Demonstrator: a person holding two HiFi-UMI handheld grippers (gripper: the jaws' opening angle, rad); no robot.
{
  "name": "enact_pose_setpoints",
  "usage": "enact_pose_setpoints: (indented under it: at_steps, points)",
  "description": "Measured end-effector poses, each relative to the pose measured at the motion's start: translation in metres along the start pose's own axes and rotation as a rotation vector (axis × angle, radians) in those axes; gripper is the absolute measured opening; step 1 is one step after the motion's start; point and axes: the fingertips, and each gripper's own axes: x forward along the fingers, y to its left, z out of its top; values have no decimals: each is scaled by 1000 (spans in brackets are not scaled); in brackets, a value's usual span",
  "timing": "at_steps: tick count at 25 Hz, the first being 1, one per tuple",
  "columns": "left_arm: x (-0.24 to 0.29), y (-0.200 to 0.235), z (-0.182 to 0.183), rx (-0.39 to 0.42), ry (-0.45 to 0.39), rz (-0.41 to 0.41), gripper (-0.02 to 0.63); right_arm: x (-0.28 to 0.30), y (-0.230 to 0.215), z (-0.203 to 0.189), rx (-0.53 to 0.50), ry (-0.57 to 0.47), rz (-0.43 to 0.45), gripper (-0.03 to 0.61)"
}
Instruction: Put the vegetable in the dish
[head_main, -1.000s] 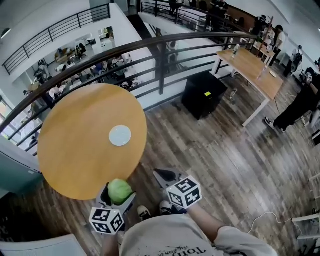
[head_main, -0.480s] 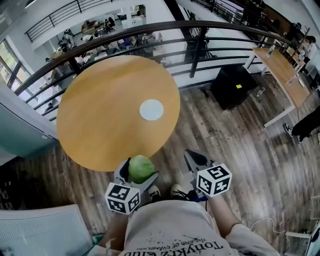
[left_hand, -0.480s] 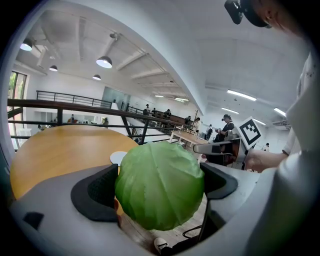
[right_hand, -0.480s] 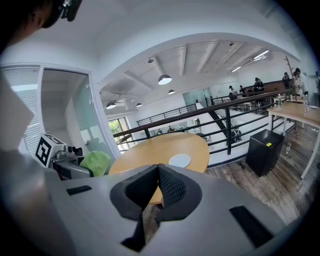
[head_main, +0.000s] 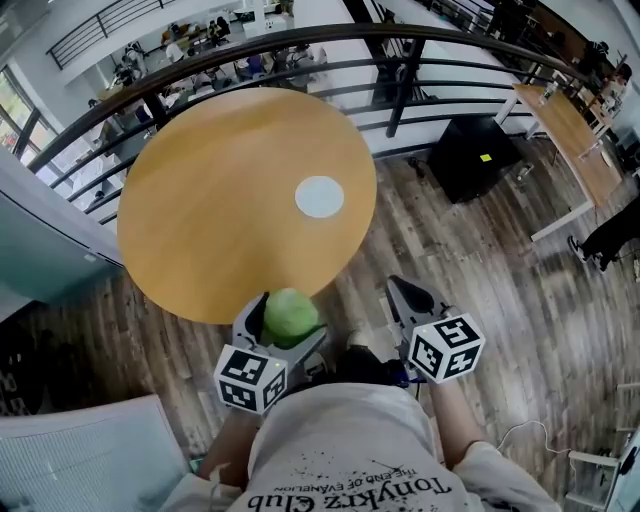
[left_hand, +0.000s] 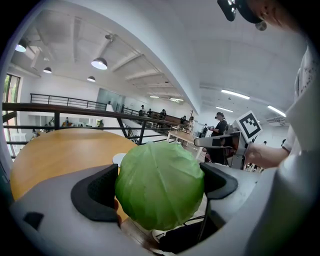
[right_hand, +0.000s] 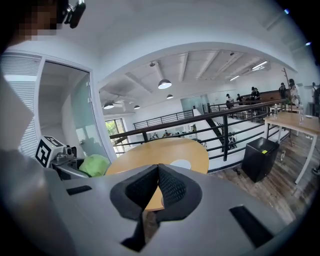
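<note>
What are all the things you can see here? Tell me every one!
cabbage: one, green, between the left gripper's jaws, off the near edge of the table
dish: one, white, on the round table, nothing in it
round table: one, light wood, in front of the person
railing: one, dark, curving behind the round table
box: one, black, on the floor right of the round table
long table: one, wood top with white legs, far right
floor: brown wood planks, all around
left gripper: one, grey, jaws closed on the cabbage
right gripper: one, grey, jaws together, holding nothing
</note>
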Motion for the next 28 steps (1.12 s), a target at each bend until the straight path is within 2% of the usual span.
enact_pose_setpoints:
  at_steps: [18,28]
  points:
    - [28,24,8,-9,13,5,499,34,-12,1,27,-1,11,21]
    - [78,45,27,-31,34,30,499,80,-54,21,42,14,52,21]
